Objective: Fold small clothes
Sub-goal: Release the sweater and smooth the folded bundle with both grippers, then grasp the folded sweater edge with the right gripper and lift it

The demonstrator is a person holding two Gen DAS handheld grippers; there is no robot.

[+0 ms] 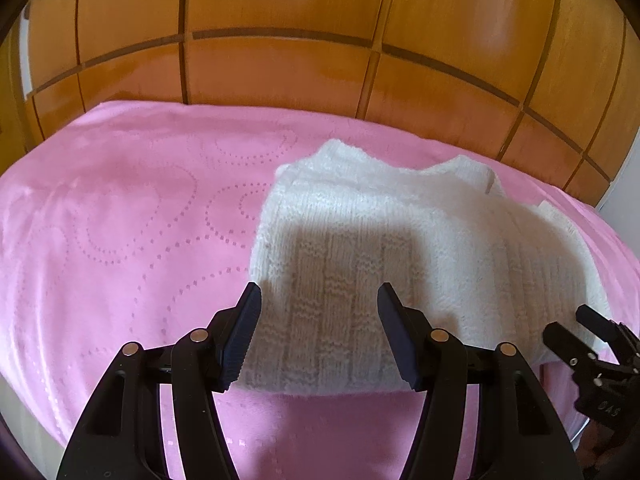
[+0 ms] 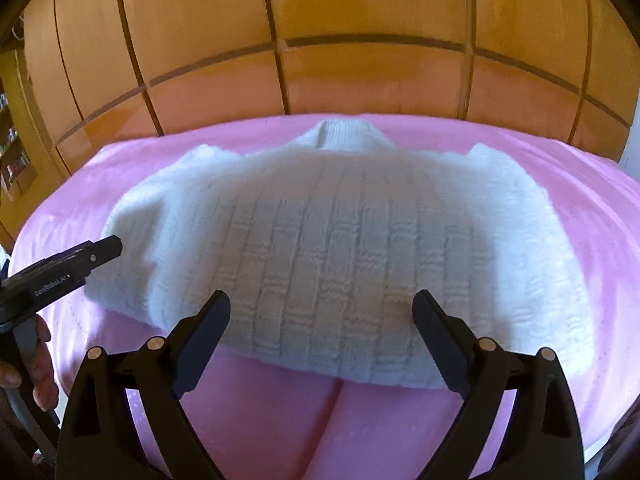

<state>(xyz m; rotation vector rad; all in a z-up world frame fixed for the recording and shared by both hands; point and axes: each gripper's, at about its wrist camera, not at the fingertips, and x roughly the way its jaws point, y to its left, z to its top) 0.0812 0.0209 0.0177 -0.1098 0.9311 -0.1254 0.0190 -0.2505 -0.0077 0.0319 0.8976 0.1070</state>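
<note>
A white knitted sweater [image 2: 340, 240] lies flat on a pink blanket [image 2: 256, 408] that covers the work surface, with a wall of orange wooden panels [image 2: 360, 12] rising behind the blanket's far edge. Seen from the right wrist, the sweater's collar [image 2: 342, 134] points away toward the panels and its hem runs along the near side, so the neck-to-hem axis goes from the panels toward the camera, while its widest span, shoulder to shoulder, lies crosswise. The ribbed columns of the knit run along that neck-to-hem line. The right gripper [image 2: 320, 320] hovers just over the hem, its jaws spread wide with nothing between them but the fabric below; whether the fingertips touch the knit cannot be told. The left gripper [image 1: 318, 308] hangs over the sweater's hem corner on the side away from the right gripper, also released and wide apart, casting a dark shadow across the knit. From the left wrist the sweater shows at an angle: the collar is hard to pick out among the bumps at its far edge, and the far shoulder looks rumpled. In that view only the tips of the right gripper show, at the sweater's near edge. In the right wrist view the left gripper shows from the side, just beside the sweater, and part of the hand [image 2: 40, 368] holding it is cut off by the frame. The sleeves cannot be made out in either view.
</note>
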